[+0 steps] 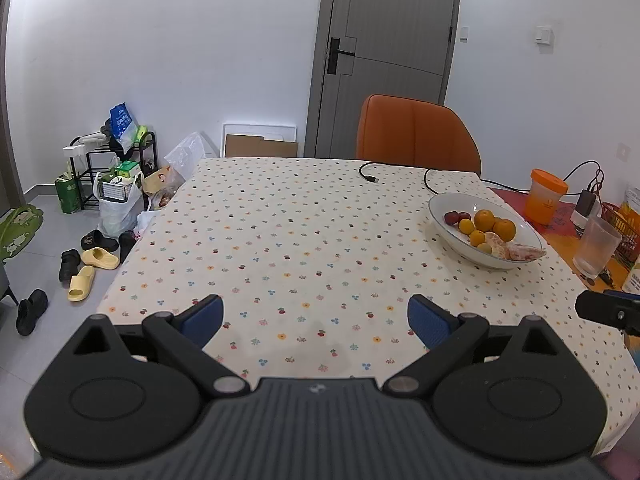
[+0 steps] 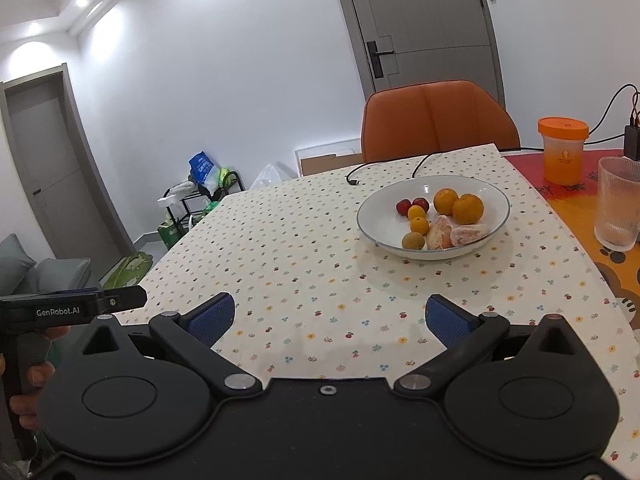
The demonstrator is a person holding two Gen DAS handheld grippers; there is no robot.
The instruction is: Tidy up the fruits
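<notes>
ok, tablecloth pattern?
The tablecloth is cream, dotted with small multicoloured flower and fruit prints. Clearest in the left wrist view.

1. This is a lived-in home, in a dining corner of a room with white walls and a grey interior door (image 1: 384,56).
2. The table (image 1: 304,240) wears a cloth printed with small fruits and flowers, and an orange upholstered chair (image 1: 416,136) stands at its far side.
3. A white bowl (image 2: 372,216) of fruit, a ribbed glass (image 2: 618,204) and an orange-lidded cup (image 2: 562,152) sit on the table.
4. Slippers (image 1: 90,270) lie on the grey tiled floor beside a small black rack (image 1: 116,164) crowded with bags.
5. A grey sofa (image 2: 24,272) shows at the left edge of the right wrist view.
</notes>
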